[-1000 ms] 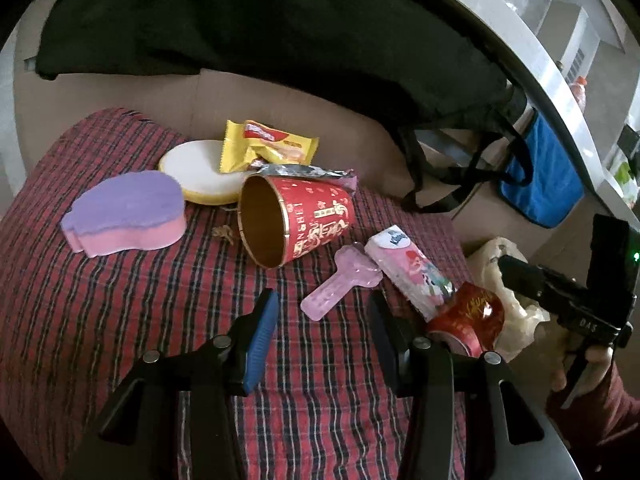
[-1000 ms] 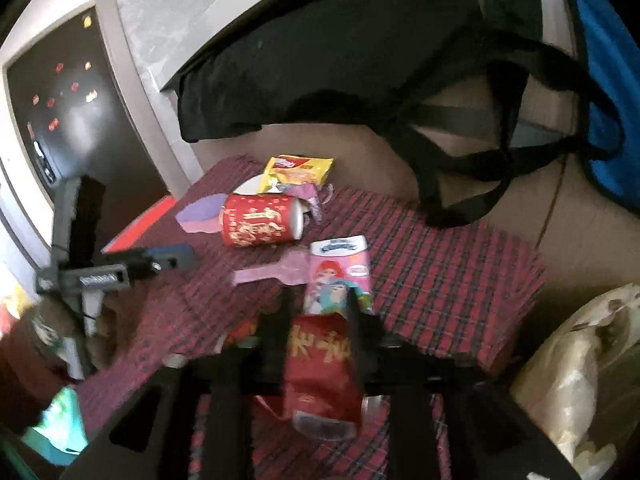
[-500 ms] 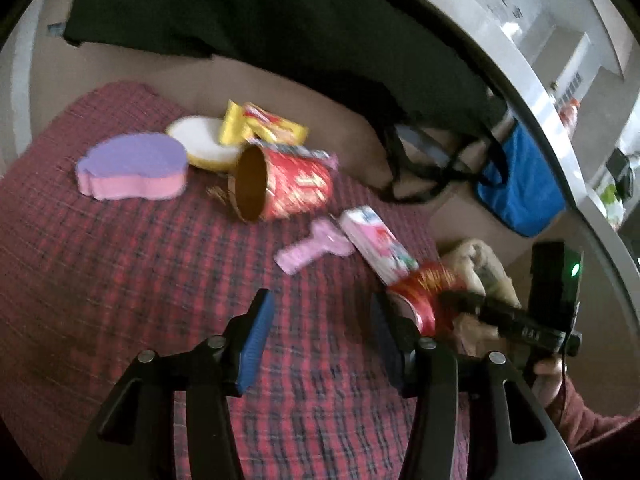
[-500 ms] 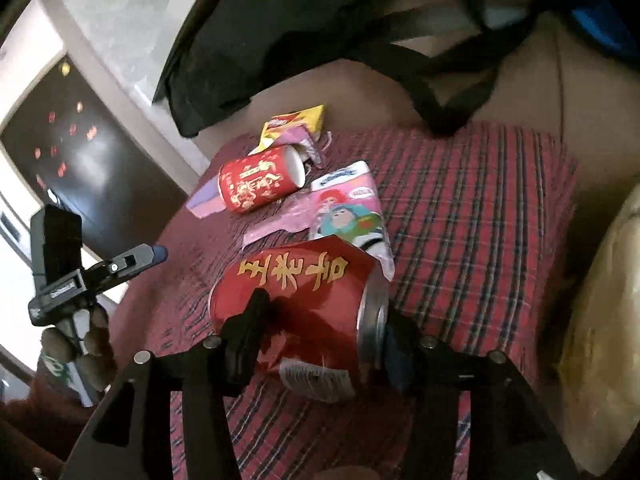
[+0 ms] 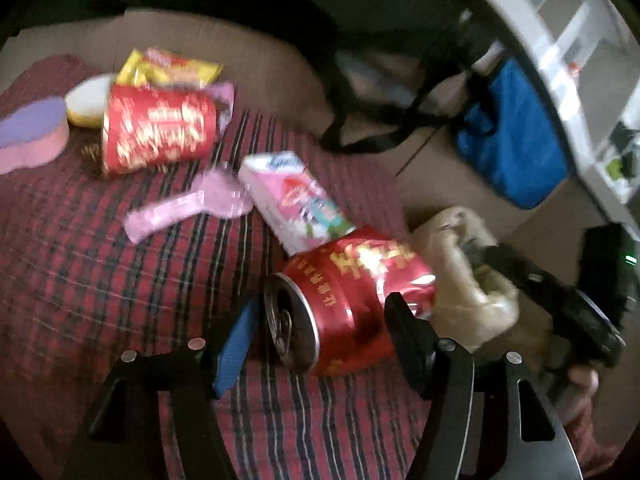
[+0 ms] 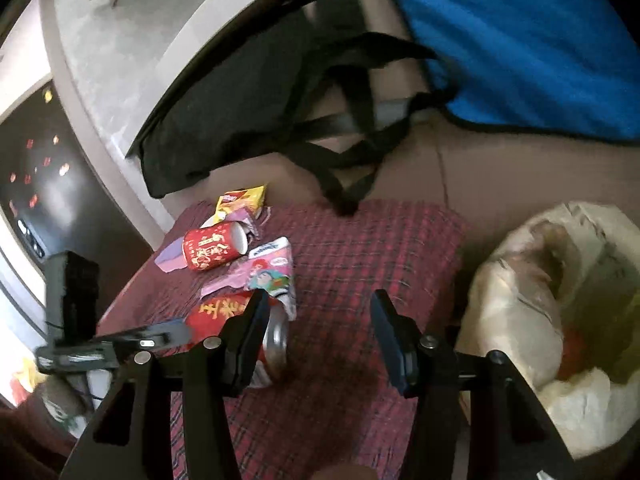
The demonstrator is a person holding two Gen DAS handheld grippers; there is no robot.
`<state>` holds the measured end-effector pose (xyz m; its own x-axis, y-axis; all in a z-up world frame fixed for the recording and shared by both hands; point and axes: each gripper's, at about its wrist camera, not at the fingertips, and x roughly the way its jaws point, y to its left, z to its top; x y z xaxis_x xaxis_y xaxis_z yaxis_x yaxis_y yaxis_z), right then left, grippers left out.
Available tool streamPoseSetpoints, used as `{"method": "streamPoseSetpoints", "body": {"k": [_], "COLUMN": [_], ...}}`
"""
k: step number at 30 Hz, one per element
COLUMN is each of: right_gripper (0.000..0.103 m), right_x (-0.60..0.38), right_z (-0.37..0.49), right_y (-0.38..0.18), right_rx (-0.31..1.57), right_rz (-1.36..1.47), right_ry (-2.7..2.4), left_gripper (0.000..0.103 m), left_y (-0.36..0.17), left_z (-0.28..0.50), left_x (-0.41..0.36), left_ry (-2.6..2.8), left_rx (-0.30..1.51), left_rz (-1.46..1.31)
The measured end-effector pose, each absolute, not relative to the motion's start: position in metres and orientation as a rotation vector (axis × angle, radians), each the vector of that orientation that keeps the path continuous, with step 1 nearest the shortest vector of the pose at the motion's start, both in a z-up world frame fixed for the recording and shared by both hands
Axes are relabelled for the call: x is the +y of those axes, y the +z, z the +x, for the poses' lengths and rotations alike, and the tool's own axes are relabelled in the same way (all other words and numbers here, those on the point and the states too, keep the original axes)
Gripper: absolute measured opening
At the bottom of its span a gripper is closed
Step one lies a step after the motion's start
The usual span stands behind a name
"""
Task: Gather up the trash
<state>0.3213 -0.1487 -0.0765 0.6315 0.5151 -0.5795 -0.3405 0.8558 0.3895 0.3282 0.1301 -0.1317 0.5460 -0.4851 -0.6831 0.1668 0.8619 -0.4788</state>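
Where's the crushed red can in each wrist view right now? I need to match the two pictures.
Left wrist: the crushed red can lies low and centre on the plaid cloth, between the left gripper's opening jaws.
Right wrist: the can sits lower left, beside the right gripper's left finger, outside its jaws.
Shared landmark: the pink tissue pack just behind the can.

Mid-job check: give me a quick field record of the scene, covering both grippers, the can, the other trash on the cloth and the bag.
left gripper: jaws opening, either side of the can
right gripper: open, nothing between the jaws
red can: dented, on its side on the plaid cloth
other trash: red cup, pink spoon, tissue pack, yellow wrapper
trash bag: open, right of cloth
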Motion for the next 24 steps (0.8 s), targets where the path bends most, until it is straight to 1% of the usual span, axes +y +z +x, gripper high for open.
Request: {"method": "streamPoseSetpoints", "body": {"k": [1,8,9,11,12,20,24], "right_gripper": [0.05,0.05,0.05,0.05,0.05,0.05,0.05], "right_x": [-0.153,-0.173,-0.177,-0.181,-0.183,-0.182,-0.161], "right_z": [0.32,0.311,0.311,0.311,0.31,0.305,0.306], "right_y": [-0.079,-0.084,-0.084,-0.086,-0.086,-0.084,-0.078], "right_rx": [0.741,0.726,0.727,0.727,0.728,0.726,0.736], "right_rz": [0.26,0.283,0.294,0.312,0.319,0.308,0.251], "right_ry": [0.492,0.475,0.474,0.472,0.47,0.482,0.513], "left_gripper": [0.077,0.078,0.077,0.067,0.066,0.065,0.065], "left_y": [-0.137,-0.136,-0.135,-0.133,-0.132,-0.096,-0.067], "left_z": [0.332,0.338,0.34,0.34,0.34,0.304,0.275], "left_x": [0.128,0.12,0.12,0.123,0.124,0.143,0.163], "left_ry": [-0.397,-0.334,-0.323,-0.321,-0.32,-0.256,-0.103], "left_rx": [0.928,0.927,0.937,0.949,0.95,0.8,0.708], "left_rz": [-0.415,-0.496,-0.508,-0.534,-0.543,-0.449,-0.27]}}
